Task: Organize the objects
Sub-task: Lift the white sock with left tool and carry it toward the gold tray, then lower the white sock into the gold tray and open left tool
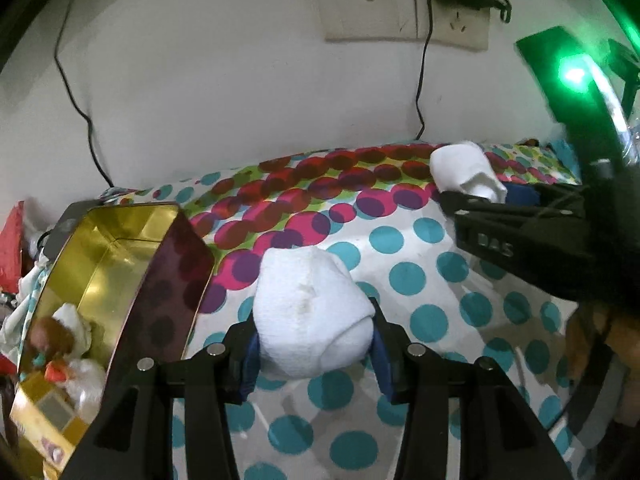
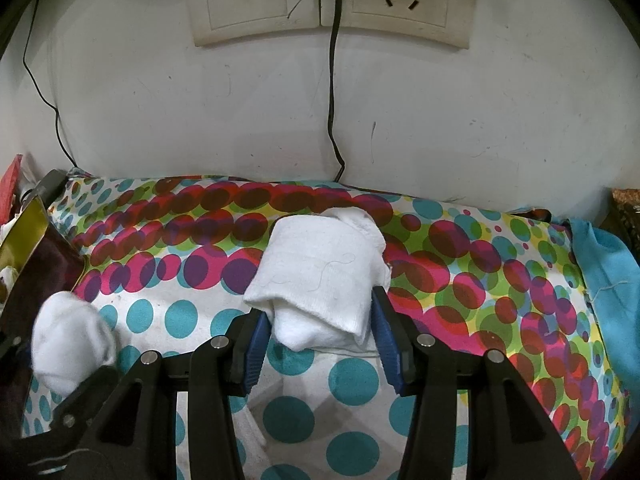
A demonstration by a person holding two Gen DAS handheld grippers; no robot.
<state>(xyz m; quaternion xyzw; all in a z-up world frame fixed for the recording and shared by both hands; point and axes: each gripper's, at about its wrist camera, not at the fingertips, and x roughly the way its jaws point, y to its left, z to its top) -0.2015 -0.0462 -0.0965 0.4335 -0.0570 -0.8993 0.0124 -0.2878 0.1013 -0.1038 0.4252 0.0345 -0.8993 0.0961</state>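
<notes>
My left gripper [image 1: 314, 344] is shut on a rolled white sock [image 1: 310, 312], held over the dotted cloth [image 1: 420, 280]; the same sock shows at the left of the right wrist view [image 2: 70, 344]. My right gripper [image 2: 320, 336] is shut on a second rolled white sock [image 2: 320, 284], which also shows at the right of the left wrist view [image 1: 464, 176], where my right gripper [image 1: 480, 196] grips it. An open gold tin [image 1: 108, 276] with a dark red outer wall stands to the left of the left gripper, with small items inside.
A white wall with sockets [image 2: 328, 0] and hanging black cables [image 2: 332, 120] stands behind the cloth. A blue cloth [image 2: 608, 272] lies at the right edge. Red clutter [image 1: 12, 240] sits left of the tin. A green light [image 1: 574, 76] glows on the right gripper's body.
</notes>
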